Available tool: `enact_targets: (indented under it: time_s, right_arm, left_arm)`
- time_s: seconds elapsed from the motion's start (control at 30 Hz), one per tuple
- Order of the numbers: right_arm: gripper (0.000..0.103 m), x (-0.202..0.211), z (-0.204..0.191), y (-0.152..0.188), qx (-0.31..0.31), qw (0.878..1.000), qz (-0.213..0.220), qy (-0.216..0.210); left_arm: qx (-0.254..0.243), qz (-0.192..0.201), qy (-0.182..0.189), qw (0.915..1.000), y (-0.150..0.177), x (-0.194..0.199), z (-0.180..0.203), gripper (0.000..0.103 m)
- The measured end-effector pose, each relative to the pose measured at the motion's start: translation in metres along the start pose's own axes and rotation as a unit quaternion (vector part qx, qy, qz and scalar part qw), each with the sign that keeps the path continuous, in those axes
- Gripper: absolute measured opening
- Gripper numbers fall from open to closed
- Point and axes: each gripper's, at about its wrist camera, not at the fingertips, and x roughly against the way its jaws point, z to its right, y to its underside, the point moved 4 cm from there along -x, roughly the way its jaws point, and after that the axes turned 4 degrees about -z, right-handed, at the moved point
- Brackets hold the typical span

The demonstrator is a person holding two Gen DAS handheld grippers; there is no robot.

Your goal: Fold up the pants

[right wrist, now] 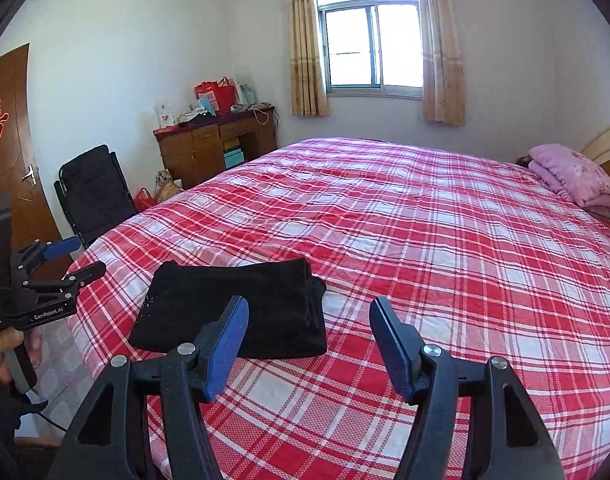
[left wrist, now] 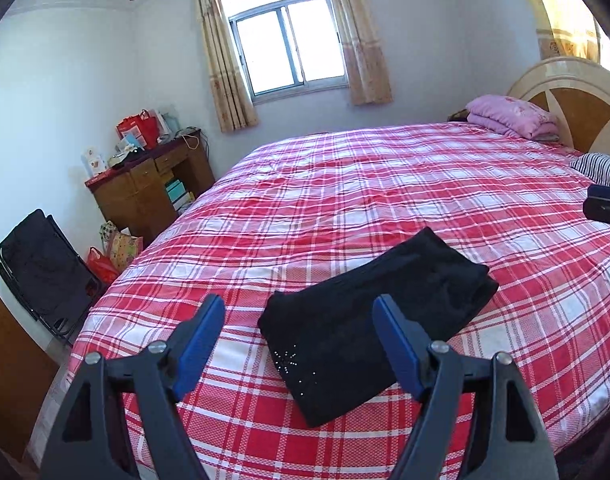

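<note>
Left wrist view shows the pants folded on the bed, both grippers' jaws wide and empty, so withdraw clear without snagging cloth.

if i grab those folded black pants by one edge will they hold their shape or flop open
The black pants look soft and layered, so lifted by one edge they would likely sag and unfold. Pushed across the plaid bedsheet, the stack would probably bunch rather than slide. They seem light, and not fragile.
</note>
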Motion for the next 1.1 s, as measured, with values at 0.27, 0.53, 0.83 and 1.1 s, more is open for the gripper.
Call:
enact_targets:
  time_s: [0.27,0.53,0.83,1.1]
  right_arm:
    - [0.065,0.005,-0.002,0.001,0.003,1.000,0.005,0.006]
    - [0.065,0.012,0.000,-0.003,0.000,1.000,0.015,0.009]
    - [0.065,0.011,-0.002,-0.003,0.005,1.000,0.014,0.010]
    - [0.065,0.012,-0.003,-0.002,0.007,1.000,0.013,0.009]
  left_arm:
    - [0.000,0.005,0.000,1.0000,0.000,0.005,0.000,0.086]
    - [0.000,0.010,-0.006,0.9999,-0.002,0.006,0.002,0.095]
    - [0.012,-0.001,-0.001,0.9999,0.000,0.001,-0.002,0.098]
    - [0.024,-0.011,0.002,0.9996,0.003,-0.005,-0.010,0.101]
